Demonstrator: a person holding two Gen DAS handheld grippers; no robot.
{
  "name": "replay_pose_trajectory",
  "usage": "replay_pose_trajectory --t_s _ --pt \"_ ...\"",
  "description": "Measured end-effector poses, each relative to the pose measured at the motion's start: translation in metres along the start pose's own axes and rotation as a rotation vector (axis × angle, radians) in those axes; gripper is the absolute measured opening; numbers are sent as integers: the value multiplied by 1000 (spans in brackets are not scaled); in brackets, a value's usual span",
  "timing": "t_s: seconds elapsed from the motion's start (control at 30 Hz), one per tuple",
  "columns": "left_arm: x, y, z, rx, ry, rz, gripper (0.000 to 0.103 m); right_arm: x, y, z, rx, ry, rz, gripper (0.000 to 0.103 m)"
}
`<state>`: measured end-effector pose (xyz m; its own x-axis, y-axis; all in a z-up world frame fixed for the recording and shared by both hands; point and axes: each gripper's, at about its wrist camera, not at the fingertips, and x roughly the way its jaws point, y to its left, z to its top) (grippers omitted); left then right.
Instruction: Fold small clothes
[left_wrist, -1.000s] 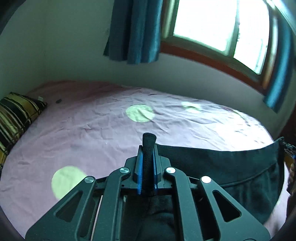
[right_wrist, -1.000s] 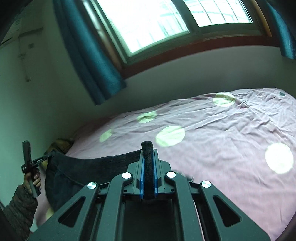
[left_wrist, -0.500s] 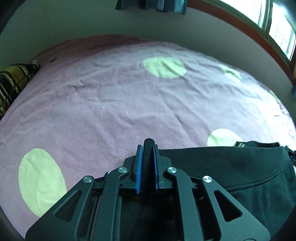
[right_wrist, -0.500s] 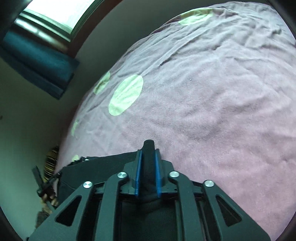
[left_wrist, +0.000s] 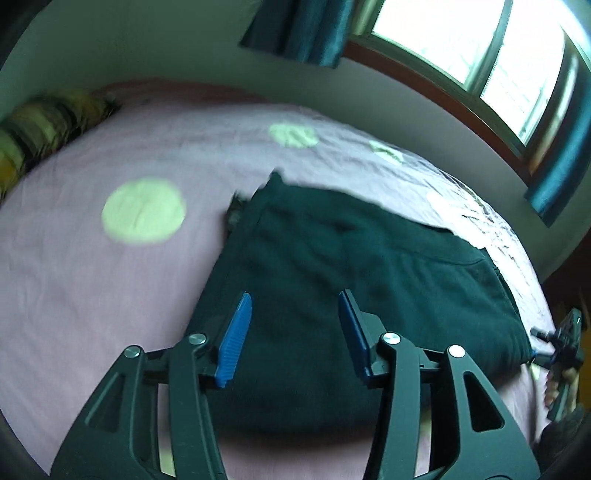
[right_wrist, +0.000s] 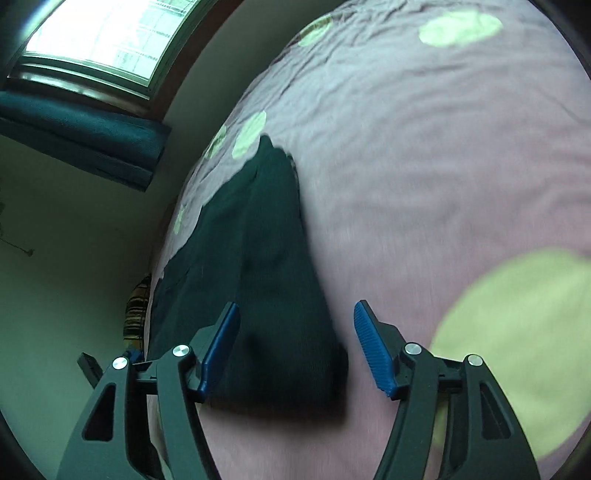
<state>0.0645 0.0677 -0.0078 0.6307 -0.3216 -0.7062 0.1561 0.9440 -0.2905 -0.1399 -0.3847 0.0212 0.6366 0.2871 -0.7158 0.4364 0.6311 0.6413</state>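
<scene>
The dark garment (left_wrist: 354, 280) lies spread flat on the pink bed (left_wrist: 92, 280), laid out so it can be folded. Both the left gripper (left_wrist: 291, 328) and right gripper (right_wrist: 295, 343) are opening, pads clear of the cloth

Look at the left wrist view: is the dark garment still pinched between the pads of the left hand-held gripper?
No: the left hand-held gripper is opening, its blue pads apart, and the dark garment lies flat on the pink bedsheet.
</scene>
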Motion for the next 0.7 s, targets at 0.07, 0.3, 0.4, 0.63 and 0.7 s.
replay_pose_trajectory --t_s 0.07,0.3,0.4,0.63,0.7 --pt "2 18 -9 -73 15 1 49 1 0 -10 -19 -12 -2 66" --pt "26 17 -23 10 46 153 44 11 3 -11 -80 -17 -54 34" --pt "34 12 -29 43 30 192 44 12 -2 -10 -60 -26 -26 34" --pt "2 17 -33 17 -17 91 62 -16 24 -5 -72 -69 -149 45" --pt "-8 19 -36 -3 -37 69 64 -32 51 -10 -107 -140 -156 48"
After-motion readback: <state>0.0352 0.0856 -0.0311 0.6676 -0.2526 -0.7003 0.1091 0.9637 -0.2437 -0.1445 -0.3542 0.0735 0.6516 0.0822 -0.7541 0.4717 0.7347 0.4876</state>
